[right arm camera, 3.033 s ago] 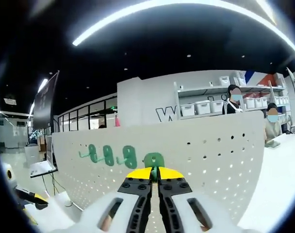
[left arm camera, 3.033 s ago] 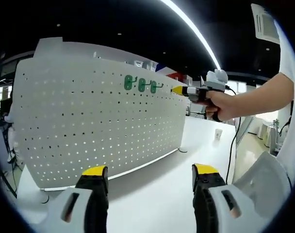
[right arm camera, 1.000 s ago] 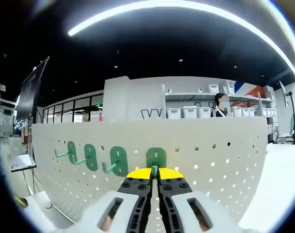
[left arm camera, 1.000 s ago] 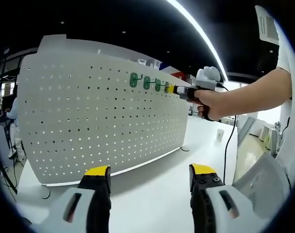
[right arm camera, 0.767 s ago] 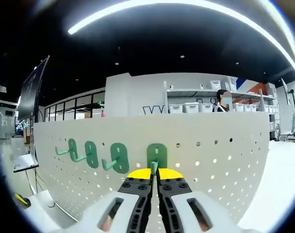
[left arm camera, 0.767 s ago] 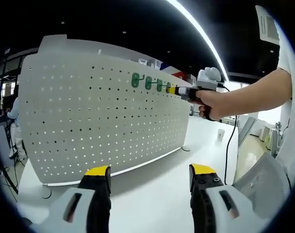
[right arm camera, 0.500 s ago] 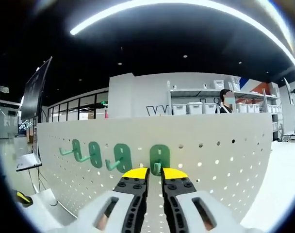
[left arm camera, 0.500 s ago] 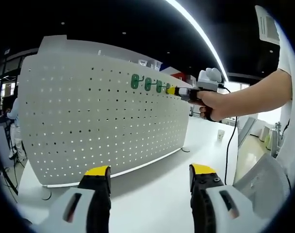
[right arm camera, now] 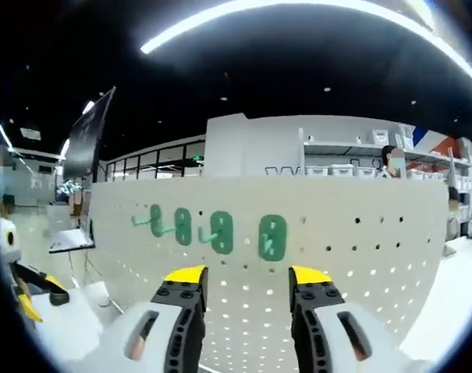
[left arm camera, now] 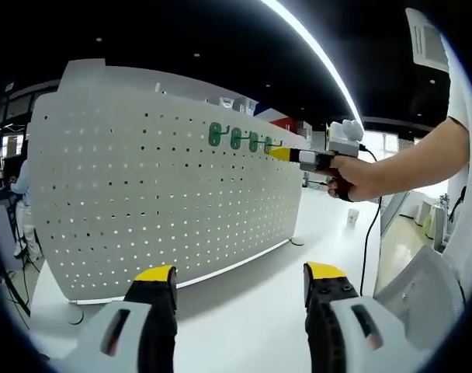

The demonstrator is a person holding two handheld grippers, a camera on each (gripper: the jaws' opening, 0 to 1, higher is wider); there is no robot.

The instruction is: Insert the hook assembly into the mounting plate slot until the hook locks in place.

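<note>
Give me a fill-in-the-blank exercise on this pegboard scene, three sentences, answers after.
The hooks on the white pegboard number ____.
The hooks are coloured ____.
The right gripper has its jaws ____, holding nothing.

Missing words: four; green; open

Pegboard (left arm camera: 143, 194) base hidden behind left gripper (left arm camera: 240, 284), hook (right arm camera: 272, 237) seating too small to tell
</note>
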